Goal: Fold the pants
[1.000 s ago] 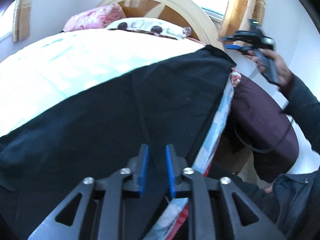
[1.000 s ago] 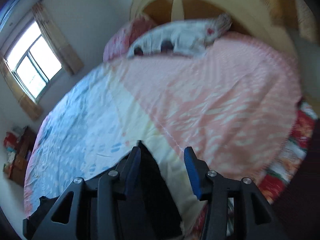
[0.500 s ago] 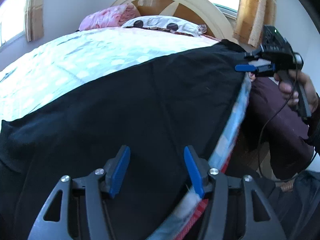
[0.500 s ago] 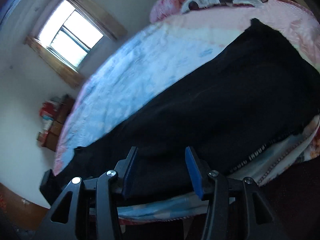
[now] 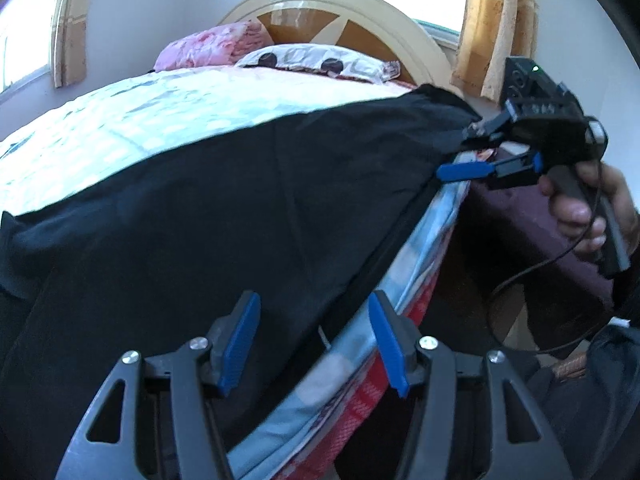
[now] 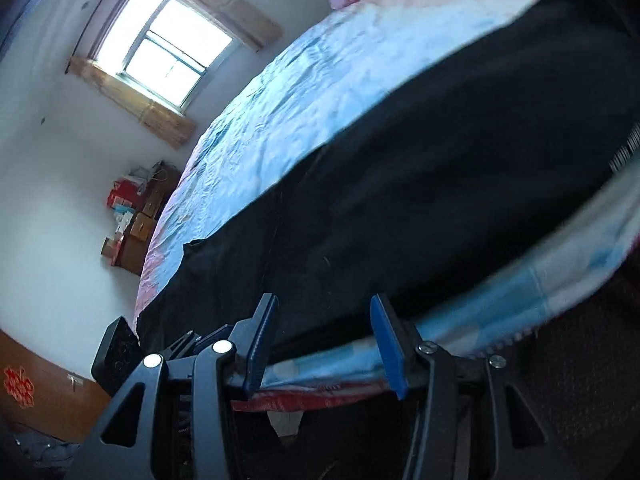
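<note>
Both hand-held grippers have dropped to the pants (image 5: 240, 208); left hand-held gripper (image 5: 314, 340) spread, right hand-held gripper (image 6: 320, 340) apparently spread; pinch lower-right hem squarely.

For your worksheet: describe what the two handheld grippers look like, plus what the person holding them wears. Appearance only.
Both the left gripper and the right gripper have black triangular cut-out frames with silver screws and flat blue fingers. Seen from the left wrist, the right gripper has a boxy black body with a green light, a pistol handle and a thin black cable. The sleeve is dark.
</note>
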`<state>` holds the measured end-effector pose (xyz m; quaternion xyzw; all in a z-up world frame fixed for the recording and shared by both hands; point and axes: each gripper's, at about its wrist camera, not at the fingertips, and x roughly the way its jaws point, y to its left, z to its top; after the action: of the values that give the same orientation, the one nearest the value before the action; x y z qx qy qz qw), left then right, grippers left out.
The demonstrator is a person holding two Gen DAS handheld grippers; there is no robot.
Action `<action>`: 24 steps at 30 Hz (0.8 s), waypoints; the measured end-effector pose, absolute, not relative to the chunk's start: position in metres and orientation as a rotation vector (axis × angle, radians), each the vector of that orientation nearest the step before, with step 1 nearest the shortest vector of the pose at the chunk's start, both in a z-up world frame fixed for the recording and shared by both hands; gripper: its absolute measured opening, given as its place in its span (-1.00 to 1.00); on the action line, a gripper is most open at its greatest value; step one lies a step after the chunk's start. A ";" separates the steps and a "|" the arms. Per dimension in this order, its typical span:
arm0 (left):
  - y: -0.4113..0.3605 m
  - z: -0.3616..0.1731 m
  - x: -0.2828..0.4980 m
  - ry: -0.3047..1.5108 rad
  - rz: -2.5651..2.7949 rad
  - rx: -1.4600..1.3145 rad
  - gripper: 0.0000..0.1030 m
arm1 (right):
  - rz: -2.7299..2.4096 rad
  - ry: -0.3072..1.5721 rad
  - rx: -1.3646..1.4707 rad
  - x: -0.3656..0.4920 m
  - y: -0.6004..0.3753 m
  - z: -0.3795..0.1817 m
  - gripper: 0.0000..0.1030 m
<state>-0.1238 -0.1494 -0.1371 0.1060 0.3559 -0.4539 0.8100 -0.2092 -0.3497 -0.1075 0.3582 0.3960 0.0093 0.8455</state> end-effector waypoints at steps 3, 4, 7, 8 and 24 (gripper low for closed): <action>-0.146 -0.136 -0.124 0.755 -0.970 0.192 0.15 | -0.038 0.830 0.817 -0.217 -0.364 -0.113 -0.03; -0.145 -0.135 -0.123 0.754 -0.975 0.183 0.15 | -0.045 0.816 0.845 -0.222 -0.369 -0.114 -0.03; -0.142 -0.134 -0.121 0.757 -0.974 0.164 0.15 | -0.053 0.774 0.906 -0.227 -0.378 -0.117 -0.03; -0.142 -0.135 -0.120 0.761 -0.972 0.157 0.15 | -0.055 0.767 0.915 -0.227 -0.380 -0.117 -0.03; -0.135 -0.135 -0.123 0.760 -1.008 0.131 0.10 | -0.063 0.736 0.848 -0.233 -0.373 -0.103 -0.97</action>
<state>-0.1227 -0.1347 -0.1352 0.0611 0.3550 -0.4709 0.8053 -0.2333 -0.3734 -0.1027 0.4019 0.3489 -0.0297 0.8461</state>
